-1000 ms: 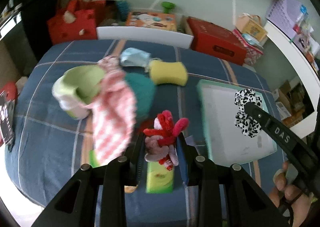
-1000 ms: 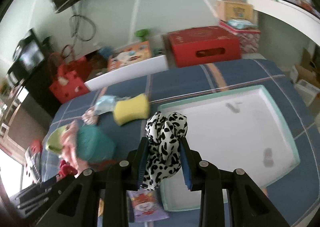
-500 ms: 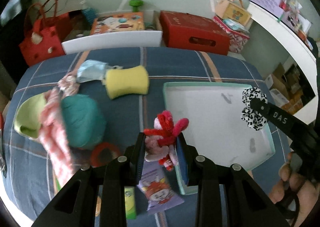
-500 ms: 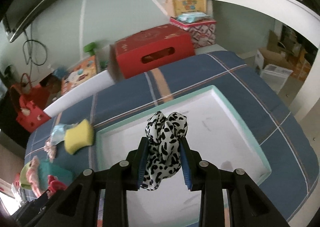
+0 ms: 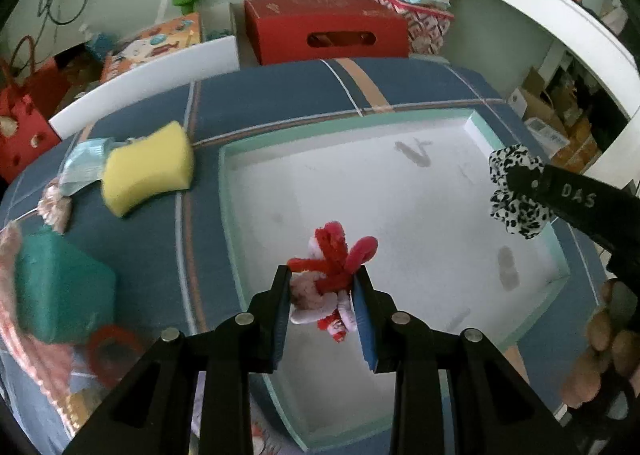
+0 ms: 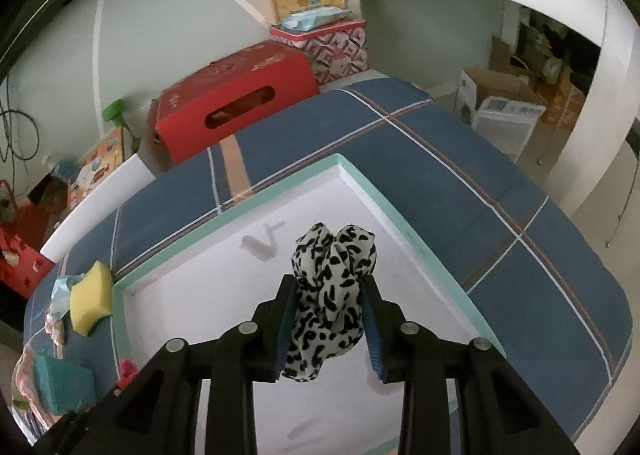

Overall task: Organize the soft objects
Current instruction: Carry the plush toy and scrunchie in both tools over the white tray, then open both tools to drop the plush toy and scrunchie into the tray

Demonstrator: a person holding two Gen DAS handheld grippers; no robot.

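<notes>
Held above the tray [image 5: 230,191] for dropping: plush [image 5: 328,287] clenched in left gripper [image 5: 322,315], scrunchie [image 6: 330,295] in right gripper [image 6: 330,327].

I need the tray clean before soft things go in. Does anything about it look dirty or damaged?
Yes: the white tray has grey smudges on its floor, one V-shaped mark near the far edge and another by the right wall. No cracks show. Both grippers hold items over it.

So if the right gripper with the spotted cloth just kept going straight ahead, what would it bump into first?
Most likely the white floor of the tray. The right gripper, shut on the spotted scrunchie, points down into it, with nothing visible between, though depth is hard to judge.
</notes>
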